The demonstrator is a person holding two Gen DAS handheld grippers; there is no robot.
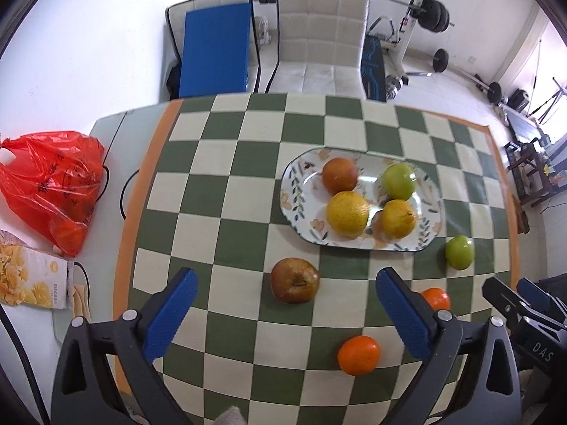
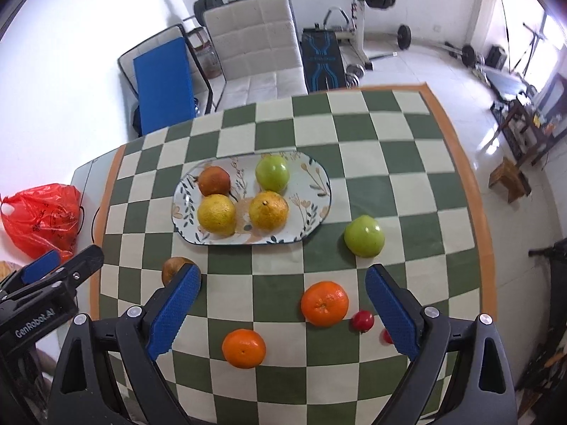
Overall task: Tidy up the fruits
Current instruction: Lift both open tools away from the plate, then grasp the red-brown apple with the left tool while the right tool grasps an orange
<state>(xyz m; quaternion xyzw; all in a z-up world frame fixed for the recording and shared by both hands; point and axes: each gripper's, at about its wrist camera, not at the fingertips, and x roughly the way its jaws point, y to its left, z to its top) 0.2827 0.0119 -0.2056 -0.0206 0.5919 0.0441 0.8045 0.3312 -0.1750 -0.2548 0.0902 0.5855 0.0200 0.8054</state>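
Note:
An oval floral plate (image 1: 297, 191) (image 2: 315, 184) on the checkered cloth holds a red apple (image 1: 339, 176), a green apple (image 1: 398, 179) and two yellow citrus fruits (image 1: 347, 214). Off the plate lie a brownish apple (image 1: 295, 280) (image 2: 172, 268), a green apple (image 1: 459, 252) (image 2: 364, 236), two oranges (image 2: 324, 303) (image 2: 243, 348) and two small red fruits (image 2: 362, 321). My left gripper (image 1: 285, 310) is open and empty, just before the brownish apple. My right gripper (image 2: 283, 306) is open and empty above the oranges.
A red plastic bag (image 1: 53, 191) and a printed box (image 1: 30, 276) lie left of the cloth. A white chair (image 1: 319, 42) and a blue-padded one (image 1: 216, 49) stand behind the table. Gym weights fill the room beyond.

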